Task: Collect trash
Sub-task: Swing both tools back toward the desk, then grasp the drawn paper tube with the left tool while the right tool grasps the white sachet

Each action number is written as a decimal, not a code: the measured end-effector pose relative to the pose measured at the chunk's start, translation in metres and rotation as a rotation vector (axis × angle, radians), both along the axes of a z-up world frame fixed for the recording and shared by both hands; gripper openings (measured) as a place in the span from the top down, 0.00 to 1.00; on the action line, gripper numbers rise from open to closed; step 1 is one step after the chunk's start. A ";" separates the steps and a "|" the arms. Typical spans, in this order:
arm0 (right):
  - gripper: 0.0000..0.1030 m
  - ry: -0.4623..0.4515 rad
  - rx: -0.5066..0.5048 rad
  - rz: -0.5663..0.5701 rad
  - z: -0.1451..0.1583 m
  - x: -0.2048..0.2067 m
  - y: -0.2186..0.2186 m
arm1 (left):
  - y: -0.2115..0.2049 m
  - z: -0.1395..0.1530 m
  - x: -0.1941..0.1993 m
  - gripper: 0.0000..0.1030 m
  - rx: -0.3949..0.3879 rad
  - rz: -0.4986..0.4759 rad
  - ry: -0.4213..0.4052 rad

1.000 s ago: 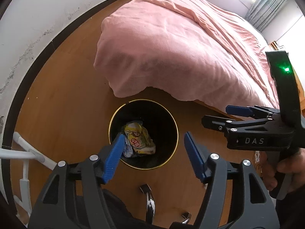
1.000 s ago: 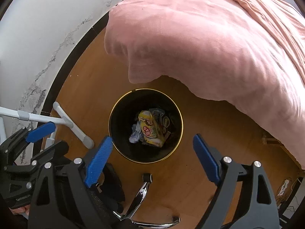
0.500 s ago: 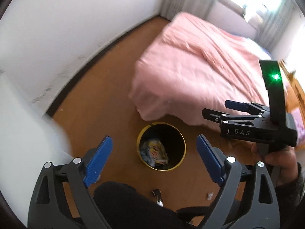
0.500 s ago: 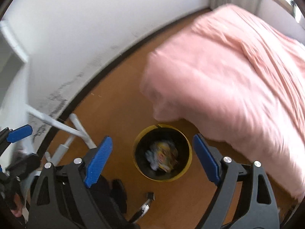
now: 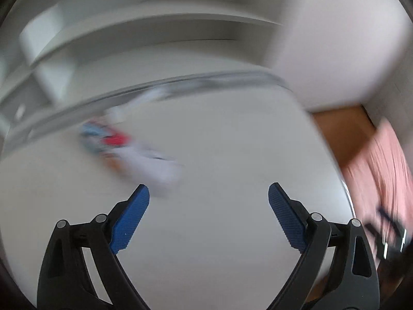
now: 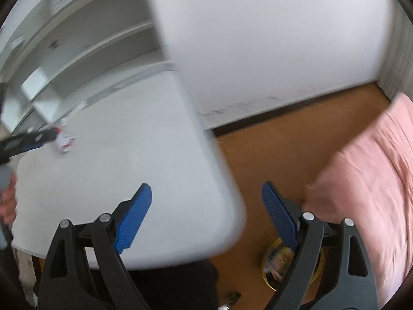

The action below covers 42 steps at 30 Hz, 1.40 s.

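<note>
A bedroom in a home is showing here: a bed under a pink cover [image 6: 366, 180] is lying at three o'clock, a white desk [image 6: 155, 180] with open shelves [image 6: 85, 59] is sitting at nine, on a wooden floor [image 6: 271, 155].

White table [image 6: 155, 170] has some crumpled trash [image 5: 134, 152] lying on it, wrappers I think, too blurry. Bin [image 6: 273, 266] sits on the wood floor [image 6: 271, 155].

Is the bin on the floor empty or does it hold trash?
Holds trash: the bin, partly hidden behind the right gripper, shows blurred colourful wrappers inside.
</note>
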State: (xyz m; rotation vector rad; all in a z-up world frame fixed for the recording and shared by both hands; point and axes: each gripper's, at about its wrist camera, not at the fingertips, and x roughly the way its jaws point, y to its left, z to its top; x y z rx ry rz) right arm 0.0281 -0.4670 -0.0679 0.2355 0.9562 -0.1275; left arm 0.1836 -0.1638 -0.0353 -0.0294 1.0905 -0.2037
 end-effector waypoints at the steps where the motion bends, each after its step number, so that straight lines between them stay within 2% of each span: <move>1: 0.18 -0.002 0.003 0.025 0.001 0.010 0.011 | 0.010 -0.003 0.010 0.12 0.011 0.051 0.015; 5: 0.18 0.000 -0.004 0.129 0.002 0.047 0.056 | 0.050 -0.029 0.052 0.12 0.019 0.231 0.105; 7: 0.18 0.002 -0.016 0.177 0.003 0.060 0.073 | 0.060 -0.041 0.058 0.12 -0.024 0.286 0.149; 9: 0.18 0.008 -0.029 0.214 0.002 0.074 0.089 | 0.060 -0.046 0.065 0.12 -0.001 0.311 0.142; 13: 0.18 0.024 -0.061 0.273 0.002 0.099 0.111 | 0.056 -0.061 0.073 0.12 0.042 0.303 0.161; 16: 0.18 0.030 -0.077 0.312 0.004 0.118 0.124 | 0.053 -0.064 0.072 0.12 0.104 0.284 0.140; 20: 0.18 0.043 -0.097 0.362 0.005 0.149 0.141 | 0.065 -0.065 0.062 0.12 0.119 0.244 0.123; 24: 0.18 0.085 -0.040 0.409 0.000 0.190 0.170 | 0.090 -0.065 0.046 0.13 0.103 0.185 0.100; 25: 0.18 0.096 -0.020 0.415 -0.001 0.201 0.179 | 0.095 -0.064 0.040 0.15 0.101 0.169 0.091; 27: 0.18 0.129 0.031 0.414 -0.005 0.229 0.203 | 0.101 -0.060 0.031 0.32 0.108 0.143 0.063; 31: 0.18 0.184 0.128 0.367 -0.010 0.276 0.240 | 0.120 -0.058 0.028 0.53 0.078 0.080 0.043; 32: 0.18 0.204 0.129 0.343 -0.012 0.290 0.252 | 0.124 -0.059 0.028 0.63 0.069 0.066 0.038; 33: 0.19 0.216 0.123 0.331 -0.014 0.297 0.259 | 0.126 -0.058 0.025 0.68 0.056 0.050 0.034; 36: 0.27 0.259 0.103 0.275 -0.022 0.320 0.280 | 0.129 -0.056 0.019 0.77 0.039 0.022 0.018; 40: 0.40 0.306 0.109 0.188 -0.035 0.334 0.294 | 0.136 -0.047 0.008 0.79 0.031 -0.003 -0.024; 42: 0.46 0.303 0.059 0.167 -0.036 0.337 0.302 | 0.141 -0.043 0.004 0.79 0.022 -0.008 -0.033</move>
